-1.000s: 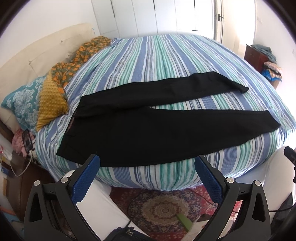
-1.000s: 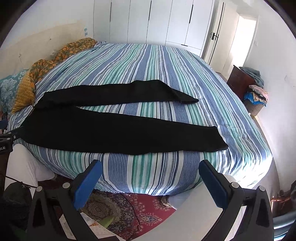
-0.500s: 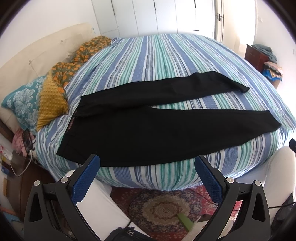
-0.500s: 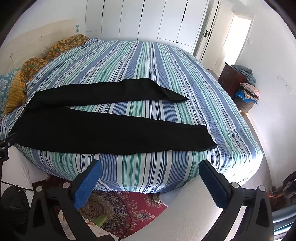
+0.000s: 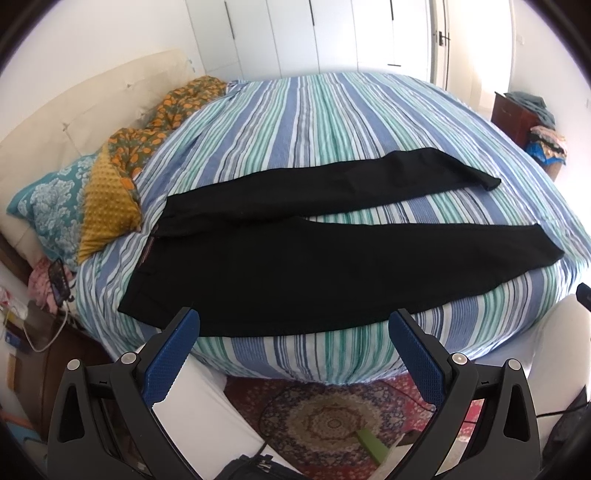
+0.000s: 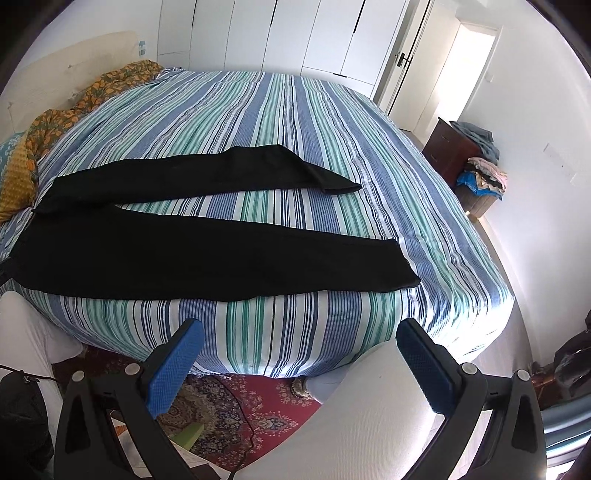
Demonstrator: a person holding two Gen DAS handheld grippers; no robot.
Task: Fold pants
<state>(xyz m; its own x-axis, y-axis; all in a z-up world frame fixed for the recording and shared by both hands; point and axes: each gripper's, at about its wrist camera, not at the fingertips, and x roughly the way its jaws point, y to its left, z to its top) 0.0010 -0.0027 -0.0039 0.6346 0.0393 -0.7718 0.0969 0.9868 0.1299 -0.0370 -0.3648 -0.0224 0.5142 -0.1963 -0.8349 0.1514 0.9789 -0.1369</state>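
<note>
Both left tongs (image 5: 293, 326) and right tongs (image 6: 301, 338) spread wide, empty, low in frame. Black pants (image 5: 332, 251) flat mid-frame on striped bed (image 6: 258, 110). Likely to pinch bedspread along with trouser cloth, dragging legs askew.

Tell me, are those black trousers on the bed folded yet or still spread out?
Spread out. The black trousers lie flat on the striped bed, both legs apart in a V, with no fold across them.

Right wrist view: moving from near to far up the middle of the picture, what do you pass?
Right gripper → red patterned rug → striped bedspread → black pants → white wardrobe doors.
</note>
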